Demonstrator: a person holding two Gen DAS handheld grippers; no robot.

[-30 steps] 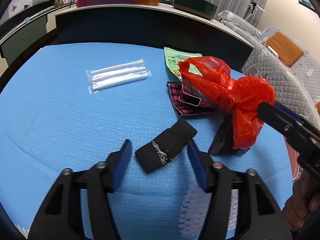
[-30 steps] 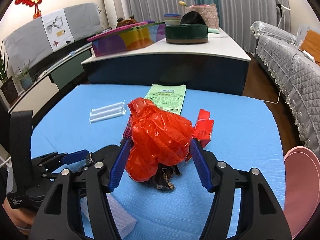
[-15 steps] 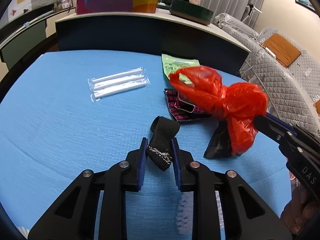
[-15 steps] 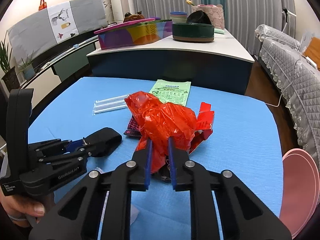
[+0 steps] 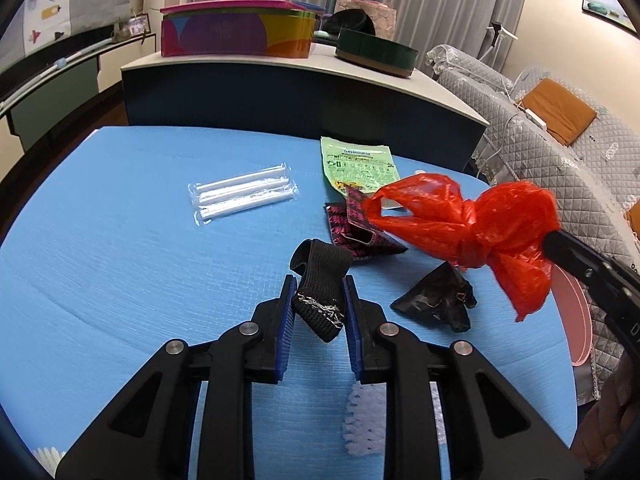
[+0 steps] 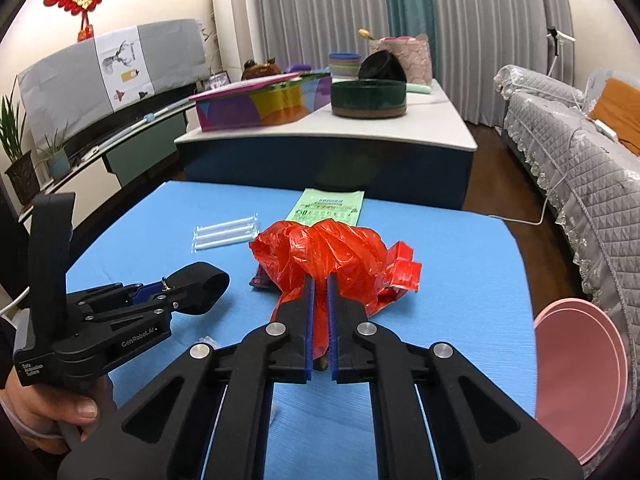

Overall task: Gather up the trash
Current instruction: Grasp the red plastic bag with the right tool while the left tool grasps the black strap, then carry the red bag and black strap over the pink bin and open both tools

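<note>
Left claw (image 5: 318, 304) clenched on a black woven elastic strap (image 5: 320, 280), its looped end raised off the blue worktop (image 5: 120, 248). Right claw (image 6: 319, 300), jaws closing, pinches a crumpled red plastic bag (image 6: 332, 252) held above the worktop. Sleeve of white straws (image 5: 242, 196), green printed packet (image 5: 360, 162), pink-and-black wrapper (image 5: 356, 228) and crumpled black foil wrapper (image 5: 434, 300) lie on the worktop.

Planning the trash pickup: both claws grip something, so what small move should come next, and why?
Probably lift both a little higher. The left claw pinches the black strap; the right claw, closing, holds the red bag. Wrappers lie just below on the blue table.
</note>
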